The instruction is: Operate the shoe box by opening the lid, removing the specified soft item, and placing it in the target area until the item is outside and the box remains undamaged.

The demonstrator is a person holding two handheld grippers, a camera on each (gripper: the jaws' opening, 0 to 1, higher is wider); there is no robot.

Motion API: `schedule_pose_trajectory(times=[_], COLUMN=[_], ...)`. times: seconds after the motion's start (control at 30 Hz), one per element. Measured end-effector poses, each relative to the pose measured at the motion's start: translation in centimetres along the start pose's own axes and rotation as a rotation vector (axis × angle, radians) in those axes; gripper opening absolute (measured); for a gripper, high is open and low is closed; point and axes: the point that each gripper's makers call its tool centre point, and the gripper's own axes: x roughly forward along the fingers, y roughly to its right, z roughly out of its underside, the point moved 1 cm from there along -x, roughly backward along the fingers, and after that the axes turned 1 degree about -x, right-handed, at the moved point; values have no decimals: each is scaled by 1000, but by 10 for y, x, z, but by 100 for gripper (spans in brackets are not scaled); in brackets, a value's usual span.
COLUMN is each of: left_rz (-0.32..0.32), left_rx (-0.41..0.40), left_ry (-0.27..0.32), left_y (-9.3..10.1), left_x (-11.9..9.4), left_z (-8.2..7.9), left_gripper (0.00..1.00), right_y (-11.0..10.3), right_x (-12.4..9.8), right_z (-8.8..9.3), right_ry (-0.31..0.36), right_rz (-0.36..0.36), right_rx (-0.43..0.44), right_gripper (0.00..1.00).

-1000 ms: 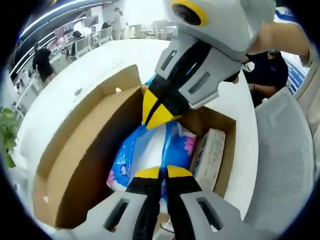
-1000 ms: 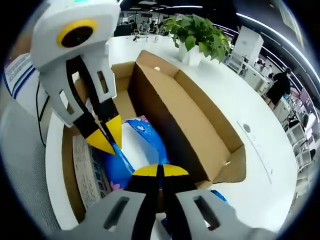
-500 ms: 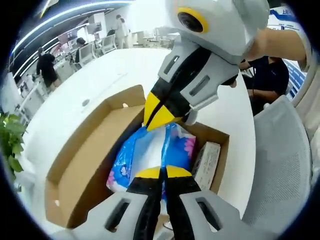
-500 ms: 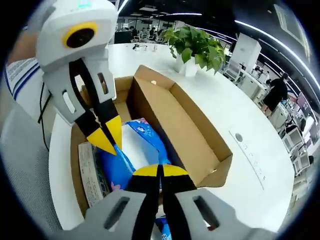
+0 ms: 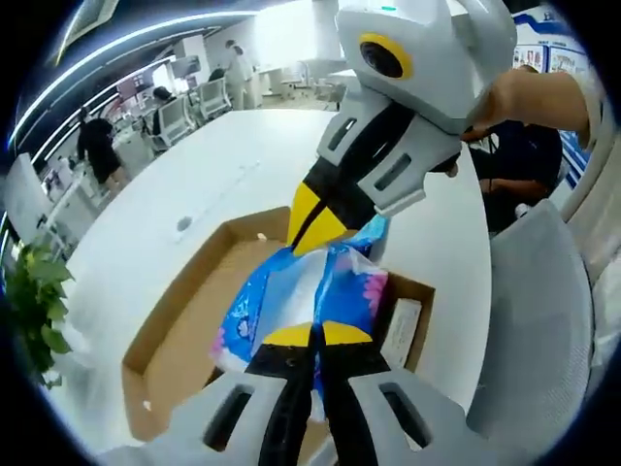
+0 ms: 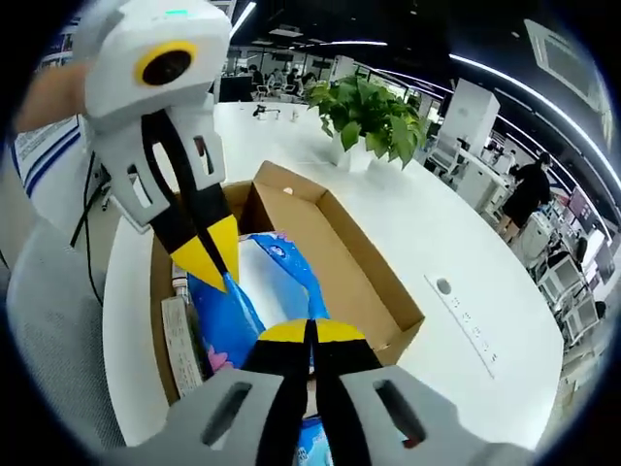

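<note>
Two grippers pinch the same soft blue-and-white pack from opposite ends, holding it above the open cardboard shoe box. In the left gripper view, the left gripper rises from the bottom centre with its yellow-tipped jaws pressed together on the near edge of the pack, while the right gripper comes down from the upper right, its yellow tips closed on the pack's far end. A person's hand holds that gripper at the upper right. The pack, printed with pink flowers, hangs over the middle of the box, and a small white carton lies inside the box along its right wall. The box sits on a white table, with a grey chair at the right of the frame. In the right gripper view, the right gripper clamps the pack at bottom centre, and the left gripper bites it from the upper left. The brown box lies open beneath, and a potted green plant stands on the table beyond it, top centre.
</note>
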Motion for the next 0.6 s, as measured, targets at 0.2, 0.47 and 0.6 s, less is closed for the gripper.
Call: schedule_pose_trajectory(times=[0.2,0.47,0.6], left_rz=[3,26,41], left_rx=[32,74,89], left_ry=[6,19,26], left_y=[5,15,22], left_x=[-2,6,13], left_z=[-17,-44,-57], left_gripper=[0,0,0], right_y=[10,25,32], right_x=[-16,-37,-46], right_z=[-2,7,16], right_ry=[13,8,0], right_rz=[23,53,64], right_rx=[6,12,19], right_gripper=[0,0,0])
